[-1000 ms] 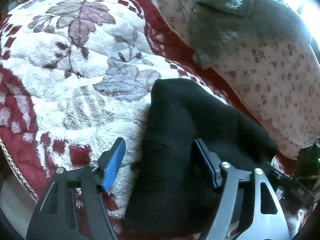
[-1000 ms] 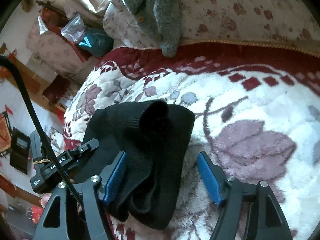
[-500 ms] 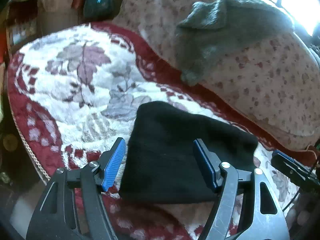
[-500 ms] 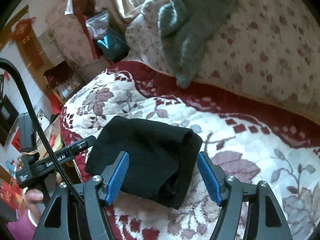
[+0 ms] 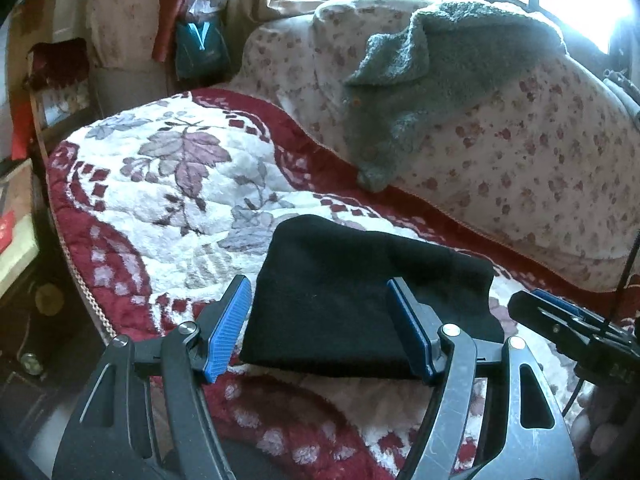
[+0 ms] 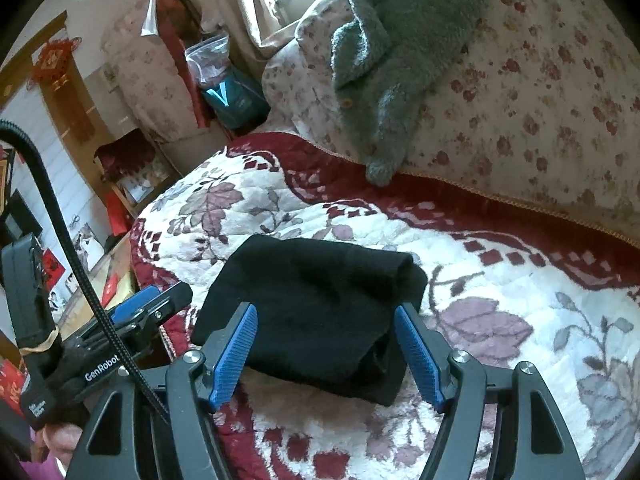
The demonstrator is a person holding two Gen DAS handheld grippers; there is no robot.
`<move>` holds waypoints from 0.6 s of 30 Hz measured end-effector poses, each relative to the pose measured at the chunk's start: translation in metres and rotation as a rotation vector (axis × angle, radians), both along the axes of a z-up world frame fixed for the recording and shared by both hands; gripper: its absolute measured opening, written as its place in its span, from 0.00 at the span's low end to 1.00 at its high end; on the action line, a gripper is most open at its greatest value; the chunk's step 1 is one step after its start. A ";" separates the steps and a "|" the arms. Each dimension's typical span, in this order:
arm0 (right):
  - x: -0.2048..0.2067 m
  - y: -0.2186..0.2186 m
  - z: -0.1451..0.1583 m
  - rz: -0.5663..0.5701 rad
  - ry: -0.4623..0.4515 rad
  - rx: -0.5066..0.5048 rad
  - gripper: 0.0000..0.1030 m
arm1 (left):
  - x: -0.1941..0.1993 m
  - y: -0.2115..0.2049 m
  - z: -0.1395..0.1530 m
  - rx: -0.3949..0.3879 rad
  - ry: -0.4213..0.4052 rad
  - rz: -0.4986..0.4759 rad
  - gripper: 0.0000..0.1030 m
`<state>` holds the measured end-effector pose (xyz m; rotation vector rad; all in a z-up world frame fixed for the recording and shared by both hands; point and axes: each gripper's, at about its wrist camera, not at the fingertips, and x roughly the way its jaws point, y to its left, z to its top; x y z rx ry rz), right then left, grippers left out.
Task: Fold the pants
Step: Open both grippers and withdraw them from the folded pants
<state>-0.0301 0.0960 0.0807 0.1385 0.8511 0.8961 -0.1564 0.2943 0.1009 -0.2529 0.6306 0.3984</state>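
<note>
The black pants [image 5: 360, 292] lie folded into a compact rectangle on the red and white floral blanket [image 5: 168, 184]. They also show in the right wrist view [image 6: 316, 304]. My left gripper [image 5: 320, 328] is open and empty, held above and in front of the bundle. My right gripper [image 6: 326, 354] is open and empty, likewise raised in front of the pants. Each gripper shows in the other's view: the right one [image 5: 560, 320] at the right edge, the left one [image 6: 144, 308] at the left.
A grey fleece garment [image 5: 432, 80] drapes over a floral pillow [image 5: 540, 160] behind the blanket. A teal bag [image 5: 200, 48] and clutter stand at the bed's far end. The blanket's edge [image 5: 84, 280] drops off at the left.
Both grippers have pulled back and up from the pants, which now lie flat and free on the blanket. A second ago the jaws straddled the fabric closely.
</note>
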 end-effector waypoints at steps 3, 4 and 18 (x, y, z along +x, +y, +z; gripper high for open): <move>-0.002 0.001 -0.001 0.000 0.003 0.001 0.70 | -0.003 -0.001 0.000 -0.001 0.008 0.006 0.69; -0.003 0.002 -0.001 0.000 0.004 0.001 0.70 | -0.004 -0.001 0.000 -0.002 0.007 0.010 0.69; -0.011 0.009 0.000 0.020 -0.001 -0.030 0.70 | -0.009 -0.003 -0.002 -0.006 0.018 0.026 0.69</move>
